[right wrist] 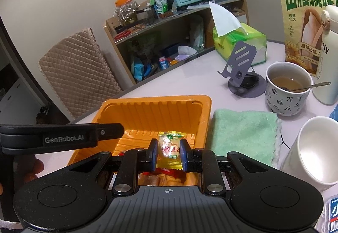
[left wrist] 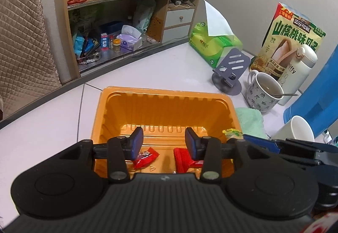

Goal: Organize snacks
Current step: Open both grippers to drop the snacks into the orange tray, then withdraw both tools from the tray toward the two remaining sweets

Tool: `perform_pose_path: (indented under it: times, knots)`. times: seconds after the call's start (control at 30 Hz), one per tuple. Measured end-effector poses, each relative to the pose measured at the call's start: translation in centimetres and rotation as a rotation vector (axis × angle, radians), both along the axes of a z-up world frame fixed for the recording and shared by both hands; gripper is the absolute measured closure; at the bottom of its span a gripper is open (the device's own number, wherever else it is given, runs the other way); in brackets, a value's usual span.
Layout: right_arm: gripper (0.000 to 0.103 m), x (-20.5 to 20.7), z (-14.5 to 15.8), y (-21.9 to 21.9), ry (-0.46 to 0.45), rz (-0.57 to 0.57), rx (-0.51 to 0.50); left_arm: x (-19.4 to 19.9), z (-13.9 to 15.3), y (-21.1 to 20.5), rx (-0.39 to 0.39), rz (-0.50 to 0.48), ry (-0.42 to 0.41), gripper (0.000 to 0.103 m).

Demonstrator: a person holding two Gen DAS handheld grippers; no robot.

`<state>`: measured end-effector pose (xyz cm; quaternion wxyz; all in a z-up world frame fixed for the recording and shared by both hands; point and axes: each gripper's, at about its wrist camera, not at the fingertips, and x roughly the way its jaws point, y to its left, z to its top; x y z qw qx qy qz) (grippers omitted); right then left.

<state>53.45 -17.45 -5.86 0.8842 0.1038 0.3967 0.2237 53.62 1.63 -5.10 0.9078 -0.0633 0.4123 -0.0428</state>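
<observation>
Hovering over the near end of the orange tray [left wrist: 166,104], the left gripper [left wrist: 164,141] has its two blue pads parted with nothing between them. Below it, on the tray floor, lie two red-wrapped snacks: one red snack [left wrist: 145,158] under the left pad and a second red packet [left wrist: 183,159] under the right pad. Neither is touched by the pads.

The right gripper [right wrist: 168,151] is clamped on a yellow candy [right wrist: 170,149], its pads pressing the clear-and-yellow wrapper from both sides. The candy is held upright above the near right part of the same tray [right wrist: 156,106], clear of the tray floor. In the left wrist view the top edge of this candy [left wrist: 232,132] shows just past the tray's right rim, beside the right gripper's blue finger [left wrist: 259,142].

The tray sits on a white table [left wrist: 147,72]. A green cloth [right wrist: 243,133] lies just beside the tray's right wall. Behind the cloth stand a patterned mug [right wrist: 287,89] holding brown liquid and a spoon, a grey phone stand [right wrist: 243,66], a green tissue pack [right wrist: 240,42] and a large snack bag [right wrist: 304,11]. A white cup [right wrist: 312,148] stands near the right edge.
</observation>
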Motion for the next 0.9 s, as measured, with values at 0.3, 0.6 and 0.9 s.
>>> perform_pose_path:
  times: [0.3, 0.6, 0.9]
  knots:
    - [0.08, 0.4, 0.6, 1.0, -0.033, -0.008, 0.024, -1.2, 0.7, 1.5, -0.01, 0.02, -0.005, 0.057]
    - [0.043, -0.4, 2.1, 0.3, -0.062, -0.034, 0.097, -3.8, 1.8, 2.7, -0.025, 0.037, -0.015, 0.048]
    - [0.042, -3.3, 2.9, -0.9, -0.038, -0.022, 0.088, -7.3, 3.4, 2.9, -0.04, 0.033, -0.034, 0.042]
